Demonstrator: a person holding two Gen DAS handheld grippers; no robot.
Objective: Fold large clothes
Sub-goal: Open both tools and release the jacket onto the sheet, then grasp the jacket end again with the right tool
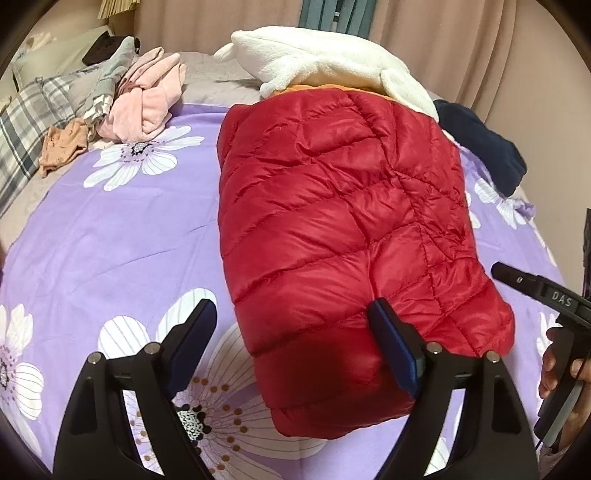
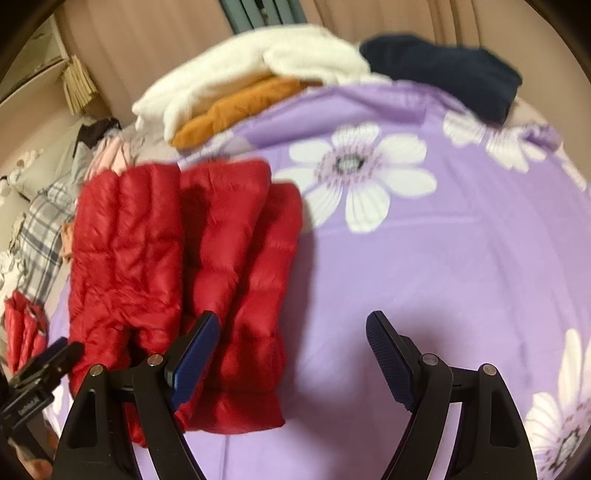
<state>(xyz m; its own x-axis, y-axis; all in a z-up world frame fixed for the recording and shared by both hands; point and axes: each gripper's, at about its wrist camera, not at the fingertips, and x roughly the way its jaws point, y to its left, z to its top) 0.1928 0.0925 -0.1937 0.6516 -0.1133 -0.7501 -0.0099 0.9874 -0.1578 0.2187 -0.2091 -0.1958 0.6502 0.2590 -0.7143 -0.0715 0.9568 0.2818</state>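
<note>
- Left wrist view: the red puffer jacket (image 1: 343, 236) was seen folded into a thick bundle, laid flat on the purple flowered bedspread (image 1: 122, 236), a little right of centre.
- In the right wrist view the same jacket (image 2: 177, 277) was shown lying left of centre, its folded layers stacked side by side; that picture was blurred.
- The left gripper (image 1: 291, 343) was held above the jacket's near edge with its jaws set wide apart; nothing was pinched between the blue pads, and the right-hand pad was seen over the red fabric.
- The right gripper (image 2: 291, 354) was likewise spread wide and empty, its left finger over the jacket's right edge and its right finger over bare bedspread (image 2: 461, 258).
- In the left wrist view the right gripper's black body (image 1: 543, 291) was caught at the right edge, gripped by a hand (image 1: 557, 365).
- Behind the jacket, a white fleece garment (image 1: 325, 59) was piled over an orange garment (image 1: 317, 88).
- A dark navy garment (image 1: 484, 144) was noted at the far right, near the fleece.
- A crumpled pink garment (image 1: 147, 103) and a plaid pillow (image 1: 26, 122) were left at the far left, well apart from the jacket.
- Beige curtains (image 1: 443, 33) were hung behind the bed.
</note>
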